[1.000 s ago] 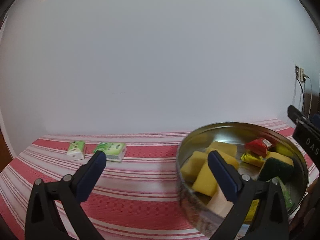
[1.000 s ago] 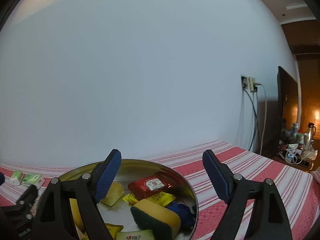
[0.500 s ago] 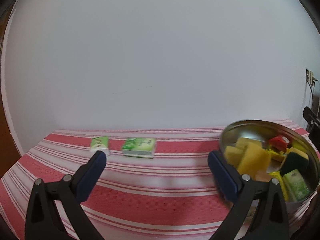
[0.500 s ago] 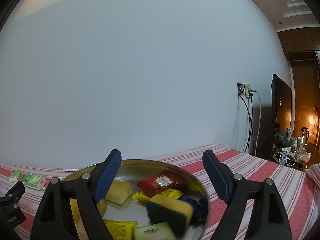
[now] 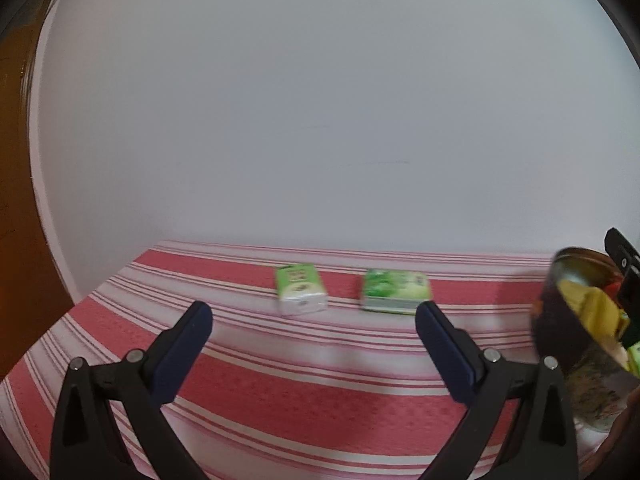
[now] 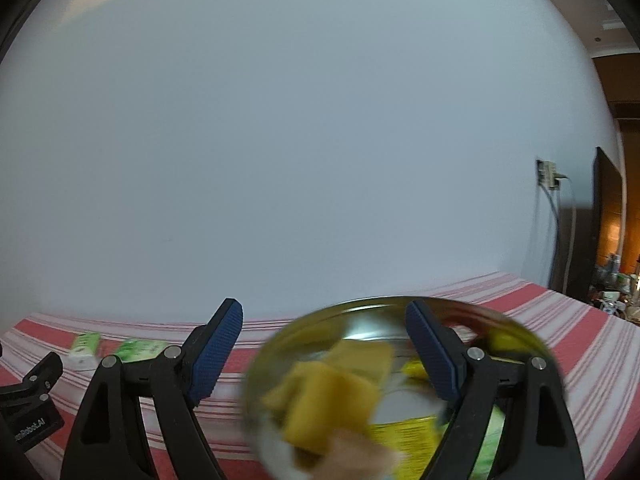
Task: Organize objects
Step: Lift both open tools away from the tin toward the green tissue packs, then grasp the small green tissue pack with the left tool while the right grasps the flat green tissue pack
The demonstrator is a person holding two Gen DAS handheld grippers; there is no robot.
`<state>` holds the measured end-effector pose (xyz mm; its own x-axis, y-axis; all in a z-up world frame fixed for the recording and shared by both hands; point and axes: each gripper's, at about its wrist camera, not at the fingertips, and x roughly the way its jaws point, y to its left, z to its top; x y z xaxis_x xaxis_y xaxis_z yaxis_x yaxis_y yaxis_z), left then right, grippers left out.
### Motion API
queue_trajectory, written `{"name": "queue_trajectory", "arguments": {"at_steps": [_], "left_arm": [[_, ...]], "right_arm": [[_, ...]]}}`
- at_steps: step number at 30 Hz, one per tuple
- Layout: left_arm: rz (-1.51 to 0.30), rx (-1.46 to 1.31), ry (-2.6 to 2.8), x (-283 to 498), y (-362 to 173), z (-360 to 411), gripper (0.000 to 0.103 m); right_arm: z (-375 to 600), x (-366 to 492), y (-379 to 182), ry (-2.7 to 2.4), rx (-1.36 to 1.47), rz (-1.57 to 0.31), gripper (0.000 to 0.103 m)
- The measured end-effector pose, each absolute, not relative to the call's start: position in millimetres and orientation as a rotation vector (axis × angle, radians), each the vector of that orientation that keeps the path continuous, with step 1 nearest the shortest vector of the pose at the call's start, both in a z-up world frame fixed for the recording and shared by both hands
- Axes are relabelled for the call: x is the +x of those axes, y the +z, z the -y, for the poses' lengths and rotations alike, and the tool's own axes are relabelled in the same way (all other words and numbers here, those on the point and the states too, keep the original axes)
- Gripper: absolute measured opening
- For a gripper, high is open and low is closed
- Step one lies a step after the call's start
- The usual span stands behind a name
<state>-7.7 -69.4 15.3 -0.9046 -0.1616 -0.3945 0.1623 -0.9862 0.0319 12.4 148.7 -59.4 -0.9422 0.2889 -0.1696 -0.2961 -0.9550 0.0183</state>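
Both grippers gape empty — your left gripper [image 5: 314, 322] could shove the tissue packs [image 5: 301, 289] ahead; your right gripper [image 6: 324, 334] could clip the metal bowl [image 6: 360, 312].

One marking is partly legible: white lettering ending "Robot.AI" on the body of my left gripper [image 6: 30, 420], seen from my right camera. Print on the two green packets [image 5: 301, 289] [image 5: 395, 291] is blurred, unreadable.

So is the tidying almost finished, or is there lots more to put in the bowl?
Mostly done, it seems: the metal bowl already holds yellow sponges and packets. Nothing is in hand: the left gripper and right gripper are both open and empty. Left to go are two green tissue packs on the striped cloth.
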Motion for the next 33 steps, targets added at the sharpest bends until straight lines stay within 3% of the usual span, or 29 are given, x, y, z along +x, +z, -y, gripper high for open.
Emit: {"name": "queue_trajectory", "arguments": {"at_steps": [15, 28, 33], "left_arm": [[-0.044, 0.67, -2.743, -42.0, 6.7, 156.1, 0.103], [-0.095, 0.77, -2.695, -56.2, -0.6, 173.3, 0.103], [-0.111, 0.805, -2.68, -61.0, -2.9, 177.9, 0.103]], "right_arm": [[-69.7, -74.8, -71.2, 2.958, -0.532, -0.034, 0.085], [-27.5, -177.4, -112.4, 2.897, -1.205, -0.118, 0.085], [-26.3, -193.5, -125.1, 2.829, -1.338, -0.128, 0.085]]}}
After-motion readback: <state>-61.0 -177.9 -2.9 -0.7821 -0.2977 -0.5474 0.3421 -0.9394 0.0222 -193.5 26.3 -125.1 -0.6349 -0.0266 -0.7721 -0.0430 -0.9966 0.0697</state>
